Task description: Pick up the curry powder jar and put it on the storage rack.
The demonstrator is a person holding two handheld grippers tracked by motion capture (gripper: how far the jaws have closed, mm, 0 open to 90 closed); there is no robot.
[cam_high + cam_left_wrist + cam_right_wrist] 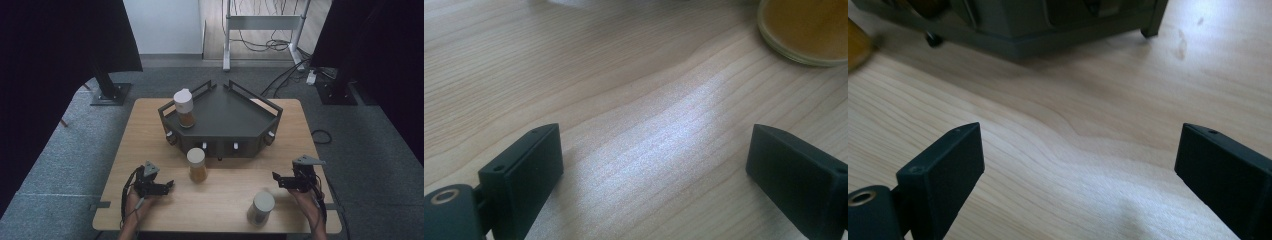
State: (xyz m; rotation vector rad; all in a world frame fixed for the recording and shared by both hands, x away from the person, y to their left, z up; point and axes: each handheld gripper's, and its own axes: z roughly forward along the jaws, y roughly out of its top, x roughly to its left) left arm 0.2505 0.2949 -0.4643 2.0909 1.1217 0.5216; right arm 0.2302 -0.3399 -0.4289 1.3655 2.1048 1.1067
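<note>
A dark grey corner rack (240,122) stands at the back middle of the wooden table (150,125). One spice jar with a white cap (184,107) stands on the rack's left part. A second jar of amber spice (196,165) stands on the table in front of the rack; its base (809,30) edges into the left gripper view. A third, pale jar (261,207) stands near the front right. My left gripper (171,184) is open, left of the amber jar, with bare wood between its jaws. My right gripper (275,177) is open too, right of the pale jar, facing the rack's foot (1038,30).
Metal stand bases (111,94) and cables lie on the grey carpet behind the table, along with a white frame (262,30). Dark curtains hang at both sides. Bare wood lies between the two grippers along the front of the table.
</note>
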